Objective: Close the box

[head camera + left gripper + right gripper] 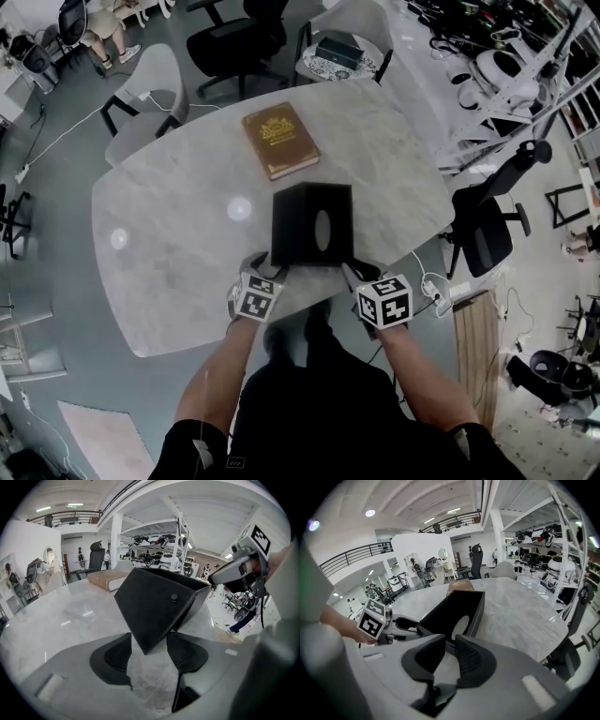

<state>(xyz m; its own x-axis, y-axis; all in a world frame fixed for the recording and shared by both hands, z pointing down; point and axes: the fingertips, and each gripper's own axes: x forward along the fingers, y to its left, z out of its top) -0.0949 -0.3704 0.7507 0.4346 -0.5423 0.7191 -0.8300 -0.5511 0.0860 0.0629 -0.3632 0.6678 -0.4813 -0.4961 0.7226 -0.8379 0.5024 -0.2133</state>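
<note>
A: Left tongs (pixel 149 637)?
B: Apart. The box (pixel 312 225) corner sits between them, no pad pressing it.
A: Right tongs (pixel 450 637)?
B: Narrow gap, tips at the box's near edge.
A: Box where?
B: On the table (pixel 159 234), just ahead of both tongs. Book (pixel 279 139) lies beyond it.

The box (pixel 312 225) is set on the table (pixel 169 234), near the person's edge. The book (pixel 280 140) is laid behind it, a bit to the left, apart from it. The left gripper (pixel 266 266) is held at the box's near left corner, with that corner between its jaws. The right gripper (pixel 354 273) is held at the near right corner. A chair (pixel 150 80) is placed behind the table.
</note>
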